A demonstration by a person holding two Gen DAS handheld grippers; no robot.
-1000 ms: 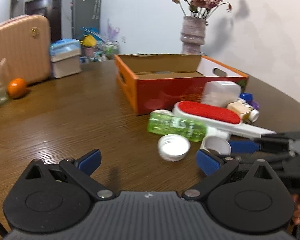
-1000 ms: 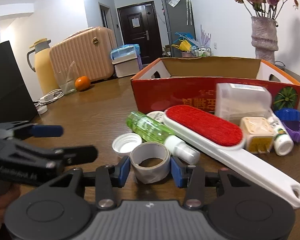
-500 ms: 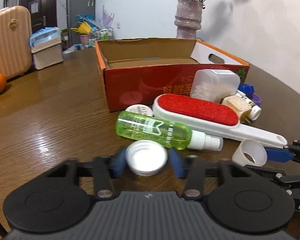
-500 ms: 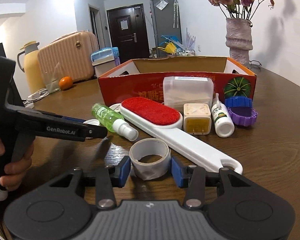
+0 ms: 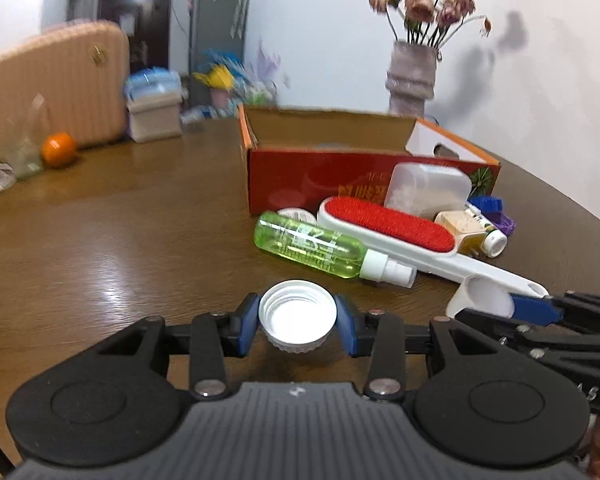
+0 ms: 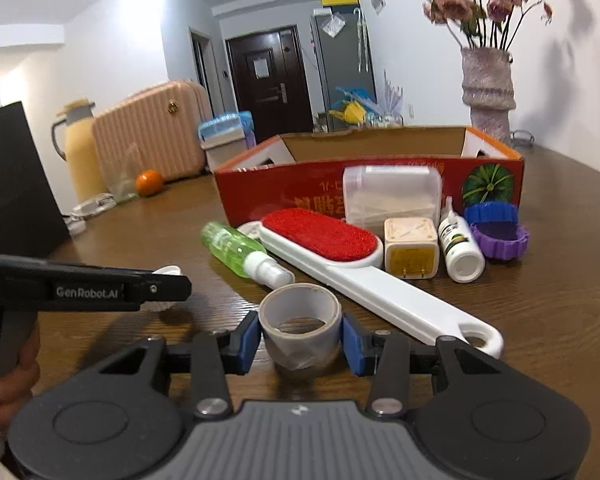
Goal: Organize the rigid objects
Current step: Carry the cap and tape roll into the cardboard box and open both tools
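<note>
A ribbed white cap (image 5: pixel 297 316), open side up, sits between the blue pads of my left gripper (image 5: pixel 297 320), which is shut on it just above the brown table. My right gripper (image 6: pixel 300 334) holds a grey tape roll (image 6: pixel 300 320) by its sides, its jaws closing a little tighter on it. From the left wrist view the right gripper (image 5: pixel 540 312) and its roll (image 5: pixel 484 296) show at the right edge. An open orange-red cardboard box (image 6: pixel 292 184) stands behind a green spray bottle (image 6: pixel 236 248) and a red lint brush (image 6: pixel 328 236).
Against the box lie a translucent container (image 6: pixel 392 196), a beige plug cube (image 6: pixel 410 248), a small white bottle (image 6: pixel 460 248) and purple and blue lids (image 6: pixel 500 236). A vase (image 5: pixel 412 76) stands behind. An orange (image 5: pixel 58 154), a thermos and a black bag (image 6: pixel 16 184) sit left.
My left gripper went from wide open to shut on the white cap and moved with it. My right gripper, holding the tape roll throughout, drew back from the pile.
</note>
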